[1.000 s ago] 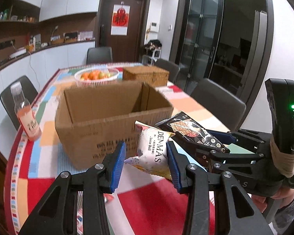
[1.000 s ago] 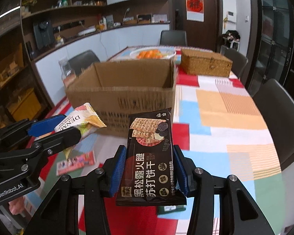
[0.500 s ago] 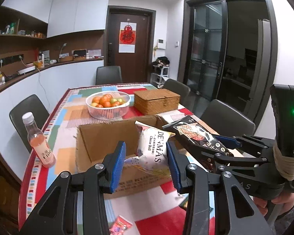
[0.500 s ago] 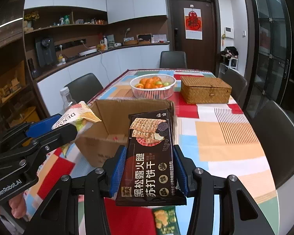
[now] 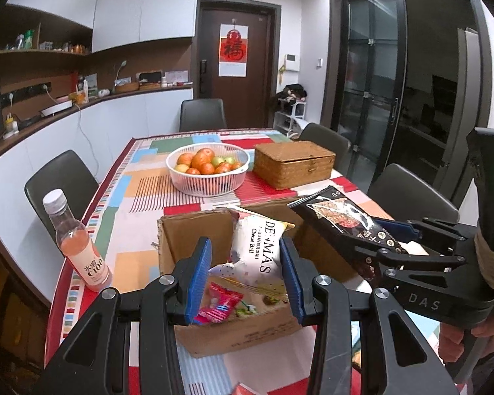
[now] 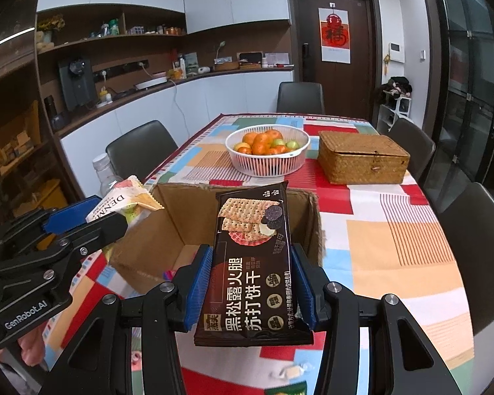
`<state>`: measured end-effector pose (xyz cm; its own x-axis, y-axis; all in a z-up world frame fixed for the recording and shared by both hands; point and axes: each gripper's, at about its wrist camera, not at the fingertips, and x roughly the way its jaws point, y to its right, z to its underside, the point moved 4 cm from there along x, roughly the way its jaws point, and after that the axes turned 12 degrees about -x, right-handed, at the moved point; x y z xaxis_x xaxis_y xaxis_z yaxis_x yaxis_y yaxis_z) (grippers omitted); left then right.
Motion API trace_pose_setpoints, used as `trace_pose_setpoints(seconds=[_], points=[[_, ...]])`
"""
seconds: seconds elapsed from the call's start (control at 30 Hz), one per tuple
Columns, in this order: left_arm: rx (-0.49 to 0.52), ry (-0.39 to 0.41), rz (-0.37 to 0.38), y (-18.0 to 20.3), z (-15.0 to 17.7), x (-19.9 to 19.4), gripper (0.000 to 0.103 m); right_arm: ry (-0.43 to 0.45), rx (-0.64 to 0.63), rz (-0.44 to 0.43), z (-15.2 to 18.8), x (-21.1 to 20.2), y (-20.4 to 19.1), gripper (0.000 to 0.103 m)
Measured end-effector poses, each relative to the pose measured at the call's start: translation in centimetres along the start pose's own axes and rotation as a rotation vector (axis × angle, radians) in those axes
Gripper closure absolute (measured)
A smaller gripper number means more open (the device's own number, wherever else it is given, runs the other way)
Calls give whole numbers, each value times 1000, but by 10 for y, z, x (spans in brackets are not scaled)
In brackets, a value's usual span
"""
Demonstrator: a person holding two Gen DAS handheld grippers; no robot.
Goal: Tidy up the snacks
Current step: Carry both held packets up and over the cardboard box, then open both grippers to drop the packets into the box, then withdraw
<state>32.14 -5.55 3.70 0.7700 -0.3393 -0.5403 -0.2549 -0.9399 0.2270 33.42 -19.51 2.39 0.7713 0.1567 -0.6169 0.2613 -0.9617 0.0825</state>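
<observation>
My left gripper [image 5: 245,276] is shut on a white cheese ball bag [image 5: 258,253], held above the open cardboard box [image 5: 194,230]. A red snack packet [image 5: 219,302] lies inside the box. My right gripper [image 6: 248,283] is shut on a dark cracker pack [image 6: 252,263], held upright over the box's near edge [image 6: 194,194]. In the right wrist view the left gripper [image 6: 66,220] comes in from the left with the cheese ball bag [image 6: 125,200]. The left wrist view shows the right gripper [image 5: 395,240] with the cracker pack [image 5: 342,217] at the right.
A pink drink bottle [image 5: 77,243] stands left of the box. Behind the box are a white fruit basket [image 5: 207,168] and a wicker box [image 5: 293,163]. Dark chairs [image 6: 474,230] ring the patterned table [image 6: 395,230]. Small snacks [image 6: 291,372] lie on the cloth near me.
Both grippers rose and moved forward with their packs, from in front of the box's side to above its opening. The inside of the box now shows.
</observation>
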Motion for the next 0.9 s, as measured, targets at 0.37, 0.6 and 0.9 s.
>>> trace_pose_setpoints(seconds=[0.37,0.6,0.9], points=[[-27,-58,-37,-18,-3,43,54,-35,-9,-8,-14,38,3,55],[-20,-43,-54,-21,-1,27,48,-26,-3,28,-15,33,3,48],[18,-26,-50,-23,14,-17,48,-10,-27,-24,-1,3,-30,48]])
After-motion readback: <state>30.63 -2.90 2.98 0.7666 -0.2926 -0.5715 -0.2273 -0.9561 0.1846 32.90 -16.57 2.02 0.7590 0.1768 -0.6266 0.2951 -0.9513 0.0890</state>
